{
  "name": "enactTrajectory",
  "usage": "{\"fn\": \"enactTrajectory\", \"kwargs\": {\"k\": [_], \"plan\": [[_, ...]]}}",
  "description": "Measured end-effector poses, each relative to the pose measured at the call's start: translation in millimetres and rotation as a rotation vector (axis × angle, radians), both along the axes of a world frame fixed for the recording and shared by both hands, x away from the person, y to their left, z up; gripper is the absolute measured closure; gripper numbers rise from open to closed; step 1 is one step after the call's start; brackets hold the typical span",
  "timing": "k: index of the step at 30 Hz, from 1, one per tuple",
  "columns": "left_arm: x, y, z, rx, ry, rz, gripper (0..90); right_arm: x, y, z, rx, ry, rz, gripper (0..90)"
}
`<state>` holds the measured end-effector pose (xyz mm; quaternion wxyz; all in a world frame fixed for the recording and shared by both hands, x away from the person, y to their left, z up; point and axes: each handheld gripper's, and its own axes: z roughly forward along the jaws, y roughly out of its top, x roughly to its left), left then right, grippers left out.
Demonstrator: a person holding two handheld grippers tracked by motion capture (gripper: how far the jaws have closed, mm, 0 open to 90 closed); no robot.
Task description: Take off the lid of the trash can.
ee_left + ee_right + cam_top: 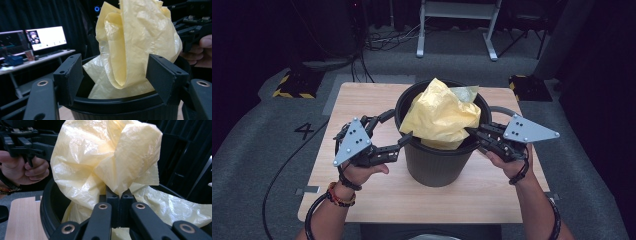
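Jaws first: the right gripper has its two black jaws pressed together on a fold of the crumpled yellow plastic bin liner, pinching it just above the rim, which the right gripper view shows up close. The left gripper has its jaws spread wide on either side of the liner's hanging edge, pads clear of the plastic, with the bag simply sitting between them.

The liner itself is bunched up and standing tall out of the round black ribbed plastic waste bin, mostly inside the mouth but not spread at all. So, judging by the pictures, the bag is in the bin and one side is gripped, but that's about it. Still left, by the look of it: grab the near-left edge, pull the mouth open, and fold the edge down over the rim all the way round. None of the rim is covered yet.

Around it: the bin sits near the middle of a light wooden tabletop, nothing else on it. Past the table there's grey carpet with a painted number four, and white metal frame legs further back. The left gripper view also catches a lit monitor on a desk off in the dark.

What's in the way is mostly the liner's own wad of folds, which hides where the real open edge is.
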<state>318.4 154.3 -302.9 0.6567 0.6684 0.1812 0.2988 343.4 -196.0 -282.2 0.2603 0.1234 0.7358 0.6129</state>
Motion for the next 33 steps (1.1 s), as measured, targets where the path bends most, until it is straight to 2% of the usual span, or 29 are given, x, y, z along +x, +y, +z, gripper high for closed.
{"fn": "enactTrajectory", "kwargs": {"k": [3,6,8,9,11,12,13,14,16,17,20,22,24,25,26,28,30,32,33], "plan": [[1.1,0.4,0.5,-0.016,-0.010,-0.016,36.3,-2.0,-1.8,-3.0,0.029,-0.008,0.011,90.0],[2.6,-1.3,4.0,-0.015,-0.019,-0.025,48.6,-4.5,-4.0,-5.2,0.048,-0.007,0.029,90.0],[3.6,-2.9,6.1,0.003,-0.024,-0.038,58.3,-5.9,-5.2,-6.2,0.062,-0.014,0.027,90.0],[3.6,-4.1,6.9,0.004,-0.030,-0.027,60.8,-6.3,-5.9,-6.9,0.076,-0.020,0.032,90.0],[3.1,-4.9,7.5,-0.006,-0.046,-0.044,74.0,-7.1,-7.7,-10.6,0.112,-0.033,0.044,90.0],[2.8,-5.9,7.9,0.001,-0.051,-0.044,75.1,-7.4,-7.8,-13.3,0.121,-0.037,0.040,90.0],[3.2,-6.6,8.4,0.002,-0.055,-0.045,73.9,-7.8,-8.2,-16.1,0.133,-0.045,0.044,90.0],[4.4,-7.1,8.9,-0.013,-0.044,-0.046,67.5,-8.0,-9.0,-18.8,0.150,-0.050,0.052,90.0],[6.2,-7.3,9.3,-0.034,-0.025,-0.029,46.0,-9.4,-11.8,-23.4,0.182,-0.066,0.052,90.0],[7.0,-6.9,9.3,-0.037,-0.026,-0.041,40.1,-10.6,-13.3,-25.1,0.200,-0.080,0.055,90.0],[8.2,-13.1,10.3,0.005,-0.009,-0.064,19.9,-14.0,-13.6,-28.0,0.205,-0.097,0.045,90.0],[9.6,-18.8,11.0,0.036,0.003,-0.074,17.9,-12.7,-12.4,-28.5,0.195,-0.086,0.050,89.9],[13.4,-22.5,12.7,0.053,0.025,-0.110,18.3,-11.3,-12.8,-29.5,0.205,-0.080,0.068,89.8],[14.0,-23.9,13.6,0.065,0.024,-0.101,22.6,-10.1,-12.9,-29.9,0.203,-0.067,0.083,89.7],[14.1,-25.3,14.4,0.079,0.023,-0.095,30.6,-10.0,-12.5,-30.5,0.199,-0.065,0.082,89.5],[15.2,-28.8,16.9,0.134,0.022,-0.108,50.4,-9.4,-12.5,-30.9,0.194,-0.062,0.085,89.0],[14.5,-31.6,17.6,0.164,0.005,-0.103,71.8,-8.5,-12.7,-30.5,0.192,-0.057,0.076,87.2],[13.5,-33.0,18.2,0.187,-0.015,-0.097,86.0,-7.5,-13.1,-29.3,0.184,-0.050,0.079,82.7],[12.9,-33.3,18.5,0.189,-0.024,-0.095,89.2,-7.6,-12.9,-28.8,0.178,-0.054,0.069,81.2]]}}
